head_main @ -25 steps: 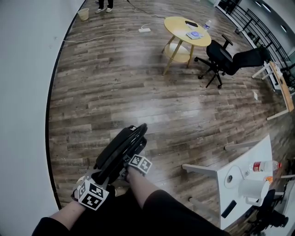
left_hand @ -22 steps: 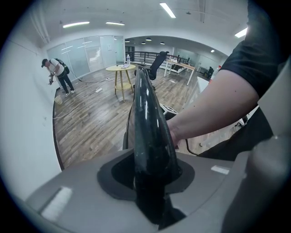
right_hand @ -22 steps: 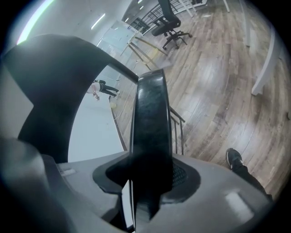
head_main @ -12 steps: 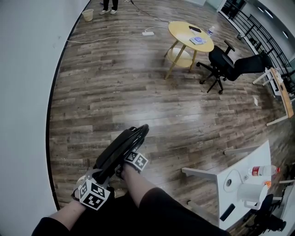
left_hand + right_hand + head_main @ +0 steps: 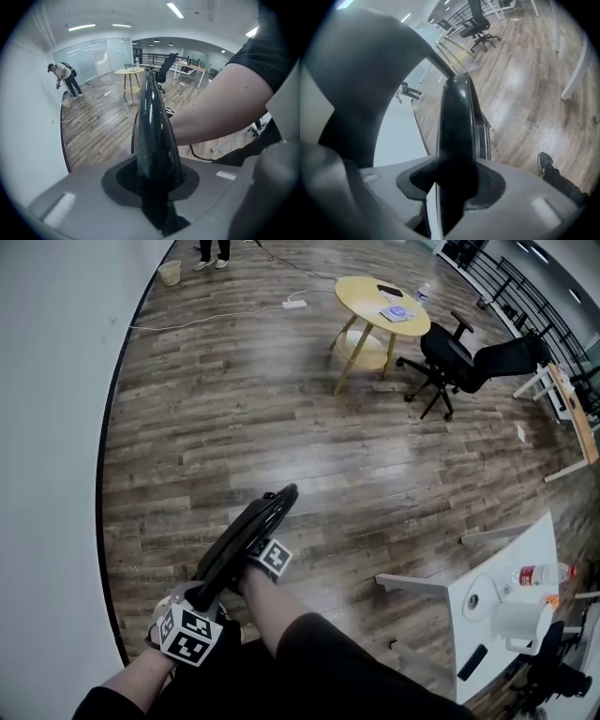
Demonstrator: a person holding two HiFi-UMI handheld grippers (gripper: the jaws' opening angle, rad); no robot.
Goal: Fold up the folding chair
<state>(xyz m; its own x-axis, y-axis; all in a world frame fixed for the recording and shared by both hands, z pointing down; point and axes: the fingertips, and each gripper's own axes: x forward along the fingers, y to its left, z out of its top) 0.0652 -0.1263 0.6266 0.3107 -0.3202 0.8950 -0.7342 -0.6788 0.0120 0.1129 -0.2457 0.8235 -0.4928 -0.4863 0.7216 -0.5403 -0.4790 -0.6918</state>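
Observation:
The black folding chair (image 5: pixel 246 538) stands nearly flat, edge-on, on the wood floor just in front of me. My left gripper (image 5: pixel 206 596) holds its near lower end, and its jaws are closing with the chair's glossy black edge (image 5: pixel 152 122) pressed between the pads. My right gripper (image 5: pixel 253 554) grips the chair from the right side, about halfway up. In the right gripper view a black panel edge (image 5: pixel 457 126) fills the gap between the jaws, with the chair's thin frame bars (image 5: pixel 480 136) right beside it.
A white wall (image 5: pixel 56 427) runs close along the left. Farther off stand a round yellow table (image 5: pixel 380 304) and a black office chair (image 5: pixel 450 357). A white table (image 5: pixel 506 601) with a bottle (image 5: pixel 539 575) is at the right. A person (image 5: pixel 211 251) and a bin (image 5: pixel 170 270) are far back.
My right gripper has shifted a little left and up with the chair. The chair now looks flatter and narrower. The left gripper has stayed where it was.

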